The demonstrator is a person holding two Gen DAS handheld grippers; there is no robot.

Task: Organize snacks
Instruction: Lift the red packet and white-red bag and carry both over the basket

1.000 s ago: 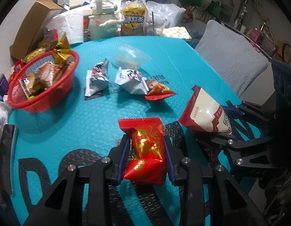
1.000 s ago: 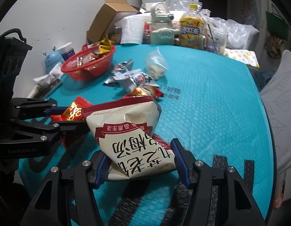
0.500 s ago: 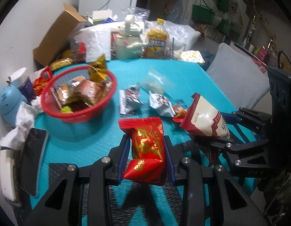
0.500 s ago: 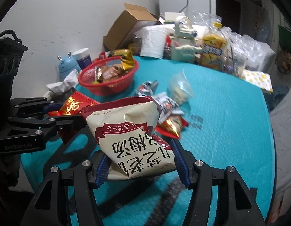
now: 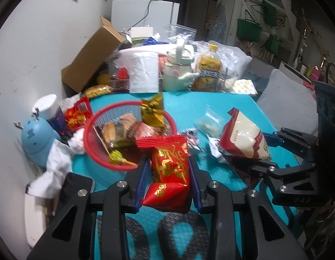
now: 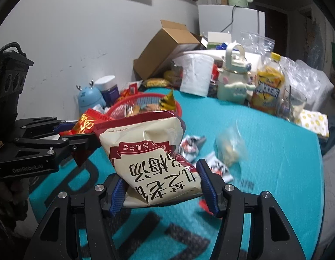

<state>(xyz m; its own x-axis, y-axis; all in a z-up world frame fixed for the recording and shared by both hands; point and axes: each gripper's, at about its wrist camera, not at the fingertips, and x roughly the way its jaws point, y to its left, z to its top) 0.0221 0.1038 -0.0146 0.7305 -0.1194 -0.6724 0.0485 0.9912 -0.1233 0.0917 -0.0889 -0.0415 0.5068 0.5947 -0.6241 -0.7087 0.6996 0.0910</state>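
The bench (image 5: 221, 106), under a teal cover, fills the middle of both views, crowded along its far edge. At the upper left of the left wrist view a brown cardboard box (image 5: 95, 60) lies tipped open against the wall, with a white paper roll (image 5: 143, 73), a pale green kettle-shaped bottle (image 5: 178, 73) and a yellow drink bottle (image 5: 207, 71) lined up to its right.

Left of centre sits the red basket (image 5: 98, 149), already holding several wrapped snacks, a gold packet (image 5: 153, 112) sticking up at its back rim. A blue deer-shaped gadget (image 5: 36, 138) stands at its left, next to crumpled white tissue (image 5: 56, 166).

The right hand-held gripper (image 6: 163, 186) is clamped on a cream and maroon snack bag (image 6: 154, 151), held up off the bench at the bottom centre of its own view; in the left wrist view the same bag shows at centre right.

The left hand-held gripper (image 5: 168, 182) pinches a red snack packet with gold lettering (image 5: 169, 169) between its blue pads, lifted just in front of the basket's near rim.

Smaller loose items lie blurred on the cover right of the basket: a clear plastic bag (image 6: 230, 149) and two small white wrapped snacks (image 6: 191, 147).
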